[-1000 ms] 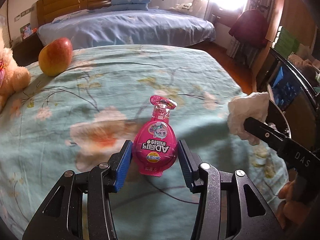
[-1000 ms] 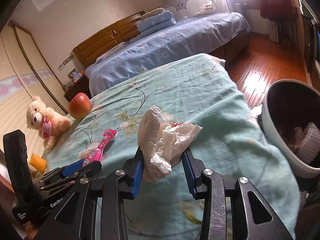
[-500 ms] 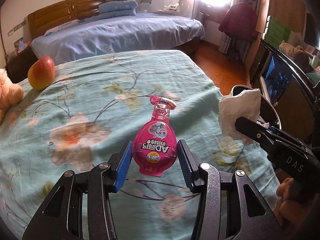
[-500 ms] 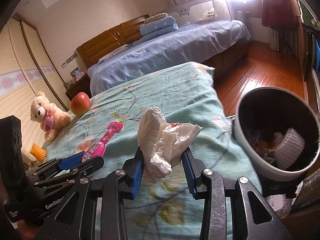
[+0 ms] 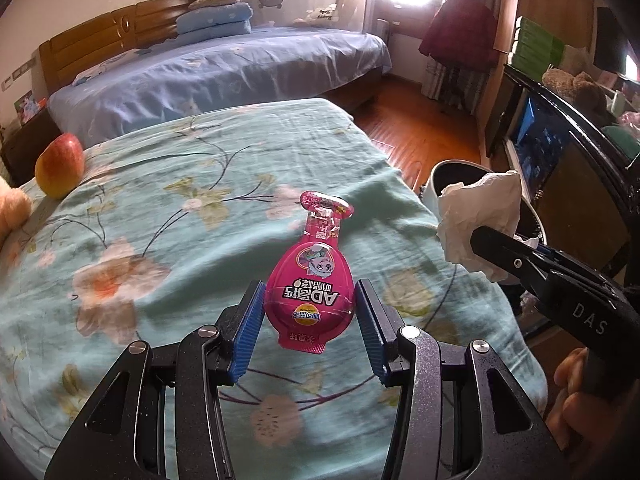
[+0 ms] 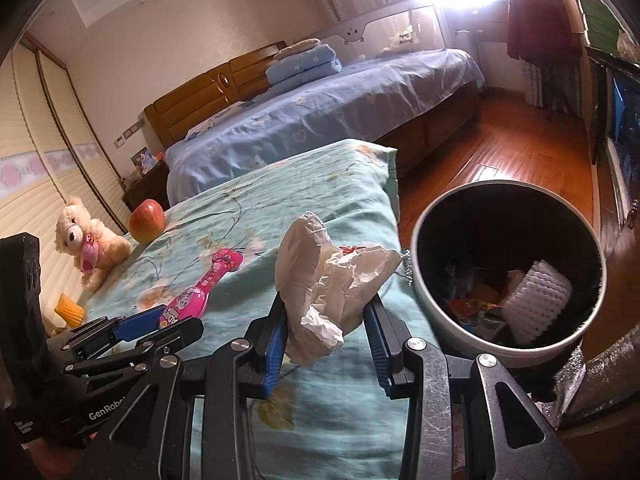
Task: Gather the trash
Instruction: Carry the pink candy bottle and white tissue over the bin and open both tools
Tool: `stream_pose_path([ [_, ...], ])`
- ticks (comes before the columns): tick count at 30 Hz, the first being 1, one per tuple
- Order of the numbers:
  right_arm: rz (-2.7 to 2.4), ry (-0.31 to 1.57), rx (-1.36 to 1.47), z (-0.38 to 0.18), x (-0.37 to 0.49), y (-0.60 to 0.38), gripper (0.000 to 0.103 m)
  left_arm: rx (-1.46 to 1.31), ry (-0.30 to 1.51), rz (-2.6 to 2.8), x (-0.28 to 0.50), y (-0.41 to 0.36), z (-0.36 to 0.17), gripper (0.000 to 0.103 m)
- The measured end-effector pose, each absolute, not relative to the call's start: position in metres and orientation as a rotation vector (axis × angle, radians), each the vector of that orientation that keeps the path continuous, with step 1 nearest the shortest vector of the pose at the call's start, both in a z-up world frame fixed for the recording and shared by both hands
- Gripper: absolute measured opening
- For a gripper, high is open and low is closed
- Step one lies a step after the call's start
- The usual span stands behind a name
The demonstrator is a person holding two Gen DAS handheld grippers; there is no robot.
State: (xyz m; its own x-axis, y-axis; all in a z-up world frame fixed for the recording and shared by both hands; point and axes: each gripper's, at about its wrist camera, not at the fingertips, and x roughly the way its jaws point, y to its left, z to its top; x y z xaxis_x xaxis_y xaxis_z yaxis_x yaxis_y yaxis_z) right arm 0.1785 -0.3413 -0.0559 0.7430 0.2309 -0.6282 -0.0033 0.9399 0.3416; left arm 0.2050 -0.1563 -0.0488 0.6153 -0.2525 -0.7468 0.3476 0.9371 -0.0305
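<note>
Trash is in both grippers at once. The left gripper [image 5: 308, 322] has its jaws closed on a pink snack packet [image 5: 310, 280], an egg-shaped blister with a cartoon face and printed lettering, held clear above the floral bedspread [image 5: 168, 216] with its narrow neck pointing away. The right gripper [image 6: 326, 334] has its jaws clamped on a crumpled white tissue [image 6: 328, 280], which bulges up and out between the blue pads [image 6: 276, 340]; a bit of red shows in its folds. The tissue hangs over the bed's edge, just beside the trash bin [image 6: 436, 312], not yet above its mouth. The bin stands on the wooden floor [image 6: 500, 136] close against the bed, round, pale outside and dark inside, with a white ribbed piece [image 6: 536, 300] and colourful scraps lying at the bottom.

From the left wrist view the tissue [image 5: 480, 224] and the right gripper's black arm show at the right, in front of the bin's rim [image 5: 452, 166]. Farther back on the bedspread lie an apple [image 6: 146, 220], a teddy bear [image 6: 90, 246] and a small yellow thing [image 6: 68, 308]. Behind it is a second bed with a blue cover [image 5: 224, 68] and folded blue bedding [image 5: 214, 20] against a wooden headboard [image 5: 112, 36].
</note>
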Motion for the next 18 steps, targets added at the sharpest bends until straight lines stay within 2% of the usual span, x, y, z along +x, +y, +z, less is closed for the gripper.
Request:
stream_pose_path([
  [18,0.049,0.714,0.343,-0.056,0.163,-0.381,0.038,0.079,0.871,-0.45,0.205,-0.187,-0.047,0.045],
])
